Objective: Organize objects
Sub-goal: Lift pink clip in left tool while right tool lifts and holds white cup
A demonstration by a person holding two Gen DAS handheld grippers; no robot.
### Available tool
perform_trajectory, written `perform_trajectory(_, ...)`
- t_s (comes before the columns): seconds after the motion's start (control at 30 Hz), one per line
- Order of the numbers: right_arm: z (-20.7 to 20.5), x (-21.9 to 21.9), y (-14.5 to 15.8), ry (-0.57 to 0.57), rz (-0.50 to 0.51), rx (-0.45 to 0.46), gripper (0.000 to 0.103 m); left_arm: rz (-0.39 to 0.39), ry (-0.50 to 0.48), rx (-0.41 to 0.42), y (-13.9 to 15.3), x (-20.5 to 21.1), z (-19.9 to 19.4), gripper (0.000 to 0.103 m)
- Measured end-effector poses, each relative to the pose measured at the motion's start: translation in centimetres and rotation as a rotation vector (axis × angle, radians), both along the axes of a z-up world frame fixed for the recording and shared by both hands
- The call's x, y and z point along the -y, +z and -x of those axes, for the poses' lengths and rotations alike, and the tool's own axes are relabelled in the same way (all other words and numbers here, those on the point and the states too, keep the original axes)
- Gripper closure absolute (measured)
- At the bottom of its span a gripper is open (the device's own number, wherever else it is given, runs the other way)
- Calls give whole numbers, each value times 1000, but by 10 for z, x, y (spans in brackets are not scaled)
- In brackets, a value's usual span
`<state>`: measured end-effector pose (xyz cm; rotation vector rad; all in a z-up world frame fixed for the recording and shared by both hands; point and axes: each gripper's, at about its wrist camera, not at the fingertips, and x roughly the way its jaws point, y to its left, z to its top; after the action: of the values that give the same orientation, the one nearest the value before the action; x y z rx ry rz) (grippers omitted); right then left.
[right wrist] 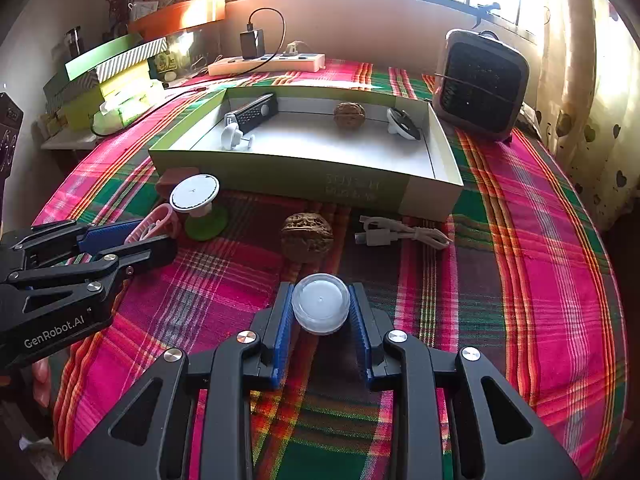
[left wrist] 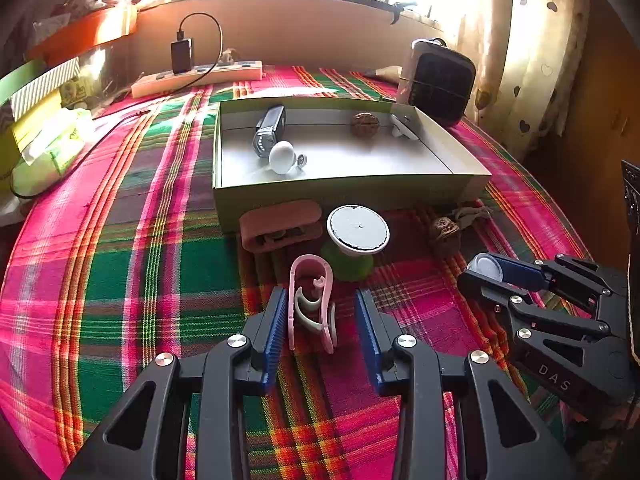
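My right gripper (right wrist: 321, 308) has its fingers clamped on a small white round lid (right wrist: 320, 303), held just above the plaid cloth (right wrist: 540, 280) on the counter. My left gripper (left wrist: 322, 316) has its fingers apart around a pink clip (left wrist: 310, 300) lying on the cloth; left pad touches it, right pad is clear, so no grip. Beyond: walnut (right wrist: 307, 236), white cable (right wrist: 400, 235), a white disc on a green base (left wrist: 357, 229), a brown tape holder (left wrist: 280, 226). Then the open box (right wrist: 312, 182) holding a remote (right wrist: 254, 114), white knob (left wrist: 282, 157), another walnut (right wrist: 349, 115). Farthest: heater (right wrist: 482, 84), power strip (right wrist: 266, 64).
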<state>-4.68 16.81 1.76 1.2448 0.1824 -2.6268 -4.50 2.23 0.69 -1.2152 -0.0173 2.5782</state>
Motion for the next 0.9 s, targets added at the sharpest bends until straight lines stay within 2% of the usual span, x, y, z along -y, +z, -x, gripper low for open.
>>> perform_trajectory(0.17,0,0,0,0,2,1,74,28,23,-4,0,-1,1,82)
perform_trajectory(0.27,0,0,0,0,1,1,74,14,27,-2,0,2,2,82)
perform_trajectory(0.9,0,-2,0,-6,18,5,74,41,34,-7,1,0,0,82)
